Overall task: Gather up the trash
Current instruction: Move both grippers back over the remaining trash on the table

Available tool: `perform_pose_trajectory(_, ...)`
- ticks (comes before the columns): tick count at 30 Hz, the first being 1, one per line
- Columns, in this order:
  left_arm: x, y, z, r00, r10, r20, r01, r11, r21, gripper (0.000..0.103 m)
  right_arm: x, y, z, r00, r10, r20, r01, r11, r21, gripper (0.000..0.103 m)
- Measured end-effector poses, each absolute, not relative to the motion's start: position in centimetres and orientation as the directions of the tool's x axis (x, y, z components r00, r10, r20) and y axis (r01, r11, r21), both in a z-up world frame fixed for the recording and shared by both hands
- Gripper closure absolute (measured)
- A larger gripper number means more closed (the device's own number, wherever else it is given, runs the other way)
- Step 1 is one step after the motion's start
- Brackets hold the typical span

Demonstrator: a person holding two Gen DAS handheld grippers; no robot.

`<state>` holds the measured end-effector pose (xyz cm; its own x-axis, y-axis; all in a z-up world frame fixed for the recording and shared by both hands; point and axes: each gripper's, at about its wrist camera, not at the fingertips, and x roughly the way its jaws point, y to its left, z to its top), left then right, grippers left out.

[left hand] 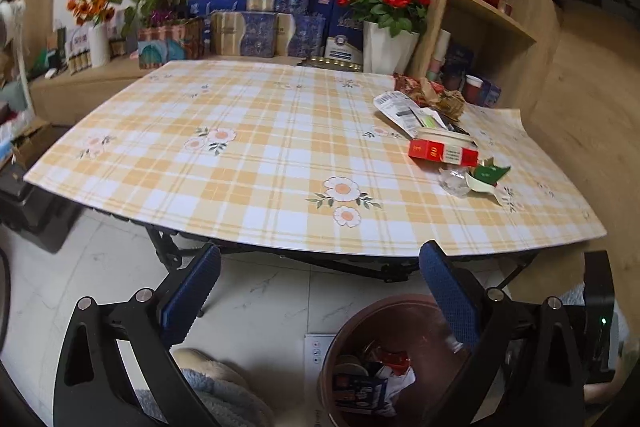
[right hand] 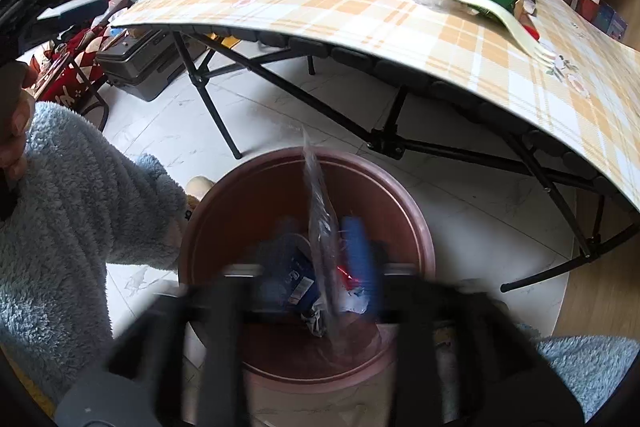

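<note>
Right wrist view: right gripper [right hand: 320, 267], motion-blurred, pinches a clear crinkled plastic wrapper [right hand: 320, 227] directly above the round reddish-brown plastic bin [right hand: 416, 227] on the pale tiled floor.
Left wrist view: left gripper [left hand: 320, 283], blue-padded fingers [left hand: 192, 291] spread wide and empty, hovers before the table edge, above the floor.
Step in hand: releasing the wrapper into the bin, judging by its position.
Doing it well: part the fingers only while the wrapper hangs inside the rim; light film may cling or drift, so lower it first.
Remaining trash: red carton [left hand: 442, 151], white bowl [left hand: 444, 135], crumpled wrappers and a cream plastic fork [right hand: 492, 15] clustered at one side of the yellow-checked floral tablecloth [left hand: 260, 155].
Shown only in the right view: the held wrapper, fork, blue fleece sleeve [right hand: 72, 211].
Shown only in the left view: red rose pot [left hand: 386, 15], the bare stretch of cloth.
</note>
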<state>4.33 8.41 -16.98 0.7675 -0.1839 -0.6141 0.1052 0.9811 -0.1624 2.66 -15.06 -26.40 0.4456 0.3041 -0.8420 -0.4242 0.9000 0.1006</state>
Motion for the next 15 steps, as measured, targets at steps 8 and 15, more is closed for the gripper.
perform_pose_trajectory(8,4.6,10.8,-17.3,0.768,-0.196,-0.61,0.019,0.959,-0.284,0.006,2.6,-16.2,-24.6,0.542,0.255,-0.8,-0.359,0.932,0.054,0.006)
perform_pose_trajectory(15,4.5,11.2,-17.3,0.769,-0.187,-0.611,0.0,0.956,-0.294,0.006,2.7,-18.7,-22.3,0.635,0.233,-0.737,-0.259,0.963,0.081,0.006)
